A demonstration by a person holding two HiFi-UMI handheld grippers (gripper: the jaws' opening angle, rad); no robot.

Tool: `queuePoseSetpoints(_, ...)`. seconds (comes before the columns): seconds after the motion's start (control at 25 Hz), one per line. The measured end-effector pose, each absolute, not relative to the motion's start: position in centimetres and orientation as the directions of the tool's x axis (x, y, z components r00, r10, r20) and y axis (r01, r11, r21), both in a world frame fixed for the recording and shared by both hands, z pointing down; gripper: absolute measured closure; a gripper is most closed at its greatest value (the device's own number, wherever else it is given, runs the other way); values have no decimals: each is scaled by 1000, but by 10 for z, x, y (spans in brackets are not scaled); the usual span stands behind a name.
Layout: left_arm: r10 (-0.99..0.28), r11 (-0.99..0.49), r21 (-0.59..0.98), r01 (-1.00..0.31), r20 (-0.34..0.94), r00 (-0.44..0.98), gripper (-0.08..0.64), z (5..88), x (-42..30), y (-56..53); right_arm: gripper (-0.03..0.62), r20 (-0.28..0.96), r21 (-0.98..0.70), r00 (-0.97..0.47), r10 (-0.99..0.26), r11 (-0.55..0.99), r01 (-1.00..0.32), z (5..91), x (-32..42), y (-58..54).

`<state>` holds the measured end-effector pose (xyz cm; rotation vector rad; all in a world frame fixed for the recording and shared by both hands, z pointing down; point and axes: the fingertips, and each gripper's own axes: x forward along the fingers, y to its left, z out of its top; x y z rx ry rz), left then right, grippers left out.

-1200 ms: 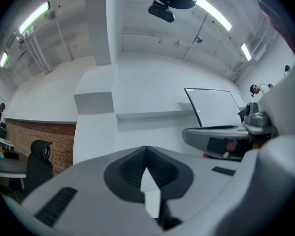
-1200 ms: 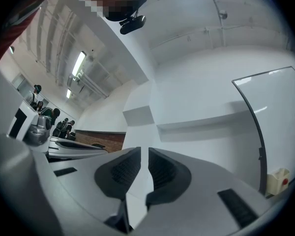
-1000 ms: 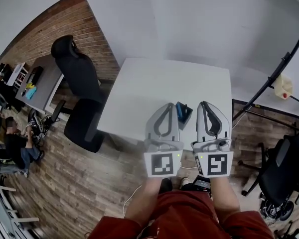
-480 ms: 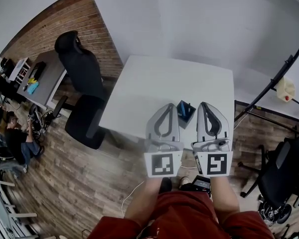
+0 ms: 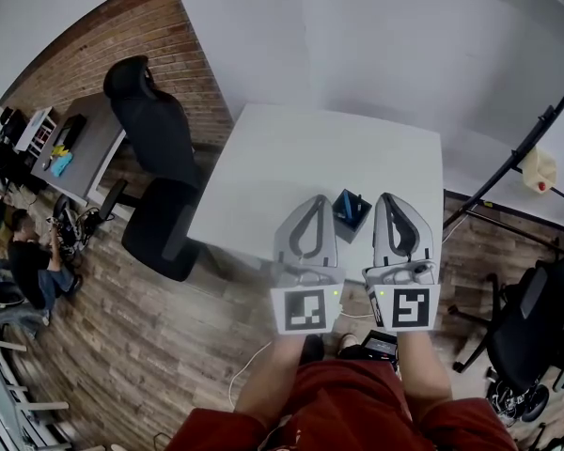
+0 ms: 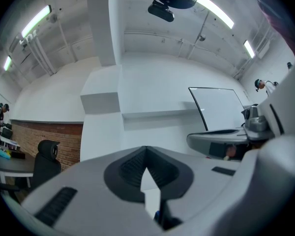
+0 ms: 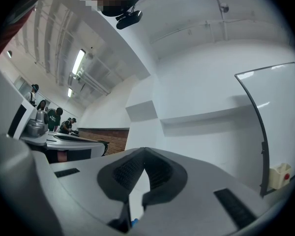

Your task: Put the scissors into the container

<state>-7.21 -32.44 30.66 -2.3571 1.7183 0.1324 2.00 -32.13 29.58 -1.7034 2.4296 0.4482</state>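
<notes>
Right gripper (image 5: 388,201) jaws, slightly apart a second ago, now sit pressed together, empty. Left gripper (image 5: 317,201) likewise closed on nothing. Scissors (image 5: 355,201) seemingly stand in container (image 5: 346,213) on bench (image 5: 291,158), between both grippers. Task likely done.

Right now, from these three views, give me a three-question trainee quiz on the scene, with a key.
1. True or false: the right gripper holds the container.
2. Short answer: how do the left gripper's jaws stand?
3. Multiple choice: in the head view, the container stands on the table (A) left of both grippers, (B) between the two grippers, (C) right of both grippers.

Key: 1 false, it is shut on nothing; 2 shut, nothing between them; 3 B.
</notes>
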Motion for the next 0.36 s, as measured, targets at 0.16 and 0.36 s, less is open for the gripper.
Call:
queuePoseSetpoints(0.16, -929, -292, -116, -949, -202, 311, 548, 308, -75, -326, 583, -275, 157, -345, -898, 312, -937, 298, 19, -324)
queuePoseSetpoints(0.36, -927, -293, -122, -948, -208, 313, 548, 308, -76, -330, 581, -275, 153, -337, -900, 305, -940, 300, 19, -328)
